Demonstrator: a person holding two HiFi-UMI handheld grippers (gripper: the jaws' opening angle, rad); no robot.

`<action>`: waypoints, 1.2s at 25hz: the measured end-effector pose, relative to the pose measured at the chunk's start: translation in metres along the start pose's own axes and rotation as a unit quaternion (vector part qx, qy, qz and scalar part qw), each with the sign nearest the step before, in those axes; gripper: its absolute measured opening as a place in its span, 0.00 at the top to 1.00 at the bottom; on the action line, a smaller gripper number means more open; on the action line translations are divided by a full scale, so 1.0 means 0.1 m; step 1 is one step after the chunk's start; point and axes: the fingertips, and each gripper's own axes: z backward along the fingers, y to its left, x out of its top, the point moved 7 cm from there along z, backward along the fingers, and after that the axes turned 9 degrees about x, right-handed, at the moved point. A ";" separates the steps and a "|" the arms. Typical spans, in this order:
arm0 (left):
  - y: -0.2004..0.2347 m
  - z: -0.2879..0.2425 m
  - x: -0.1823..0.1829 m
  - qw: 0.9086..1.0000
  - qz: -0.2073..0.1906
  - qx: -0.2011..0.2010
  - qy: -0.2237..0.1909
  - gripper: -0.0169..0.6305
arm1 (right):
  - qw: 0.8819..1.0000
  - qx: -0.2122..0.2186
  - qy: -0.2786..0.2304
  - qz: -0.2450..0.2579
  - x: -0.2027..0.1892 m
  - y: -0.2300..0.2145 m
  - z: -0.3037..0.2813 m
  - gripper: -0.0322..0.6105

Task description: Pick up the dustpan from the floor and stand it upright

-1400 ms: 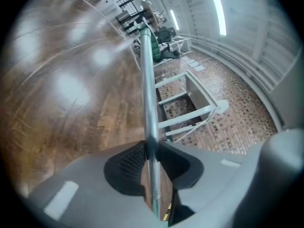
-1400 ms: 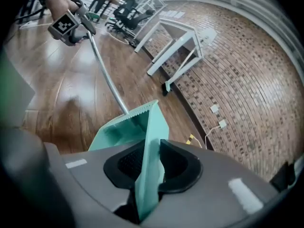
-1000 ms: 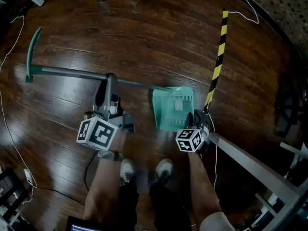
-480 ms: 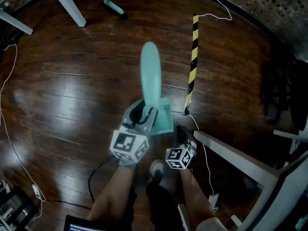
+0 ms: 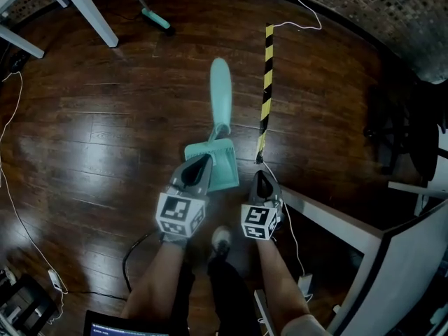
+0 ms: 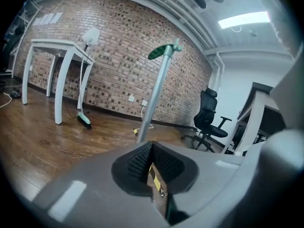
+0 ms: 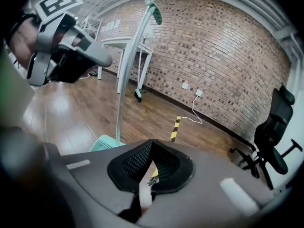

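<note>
**Item 1: dustpan** (image 5: pixel 222 154). It stands on the floor just ahead of the person's feet, long axis upright. From above, the handle foreshortens toward 12 o'clock. The gripper views show a slim grey pole (image 7: pixel 127 65) rising from the pan to a curved teal grip (image 6: pixel 164 51) at the top. The pan is teal plastic, a flat-bottomed scoop with a ribbed patch.

**Item 2: left hand-held gripper** (image 5: pixel 198 166). Grey shell with a marker cube, at 7 o'clock of the pan and overlapping its near edge from above. Its jaws have just clenched, ribbed black pads together, nothing between them. The tip looks just beside the pole, though contact is hard to judge.

**Item 3: right hand-held gripper** (image 5: pixel 260 178). At 4 o'clock of the pan and clear of it. Its jaws have also just closed and grasp nothing.

**Item 4: floor** (image 5: pixel 105 138). Dark, glossy wooden planks.

**Item 5: striped tape** (image 5: pixel 266 82). A black-and-yellow strip running from 1 o'clock of the pan toward 12.

**Item 6: brush** (image 5: pixel 157 19). Teal head, at 11 o'clock, well apart from the dustpan.

**Item 7: brick wall** (image 6: pixel 118 56). Rough red-brown courses. A black office chair (image 6: pixel 209 118) stands near it.
</note>
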 end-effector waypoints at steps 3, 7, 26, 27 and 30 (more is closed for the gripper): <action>0.06 0.16 0.14 1.000 -0.001 0.009 0.006 0.98 | 0.999 0.001 -0.006 -0.038 0.20 -0.05 0.17 0.93; 0.10 0.42 0.51 0.999 0.001 0.033 0.008 0.98 | 0.998 0.005 -0.020 -0.059 0.59 -0.23 0.51 0.93; -0.98 2.75 3.91 0.988 -0.067 -0.017 -0.141 0.98 | 0.962 -0.028 -0.220 -0.156 3.27 -1.04 4.12 0.93; -1.08 2.93 4.04 0.987 -0.062 -0.017 -0.149 0.98 | 0.959 -0.025 -0.234 -0.161 3.39 -1.04 4.33 0.93; -1.33 3.34 4.31 0.981 -0.089 -0.022 -0.172 0.98 | 0.951 -0.012 -0.267 -0.154 3.66 -0.95 4.81 0.93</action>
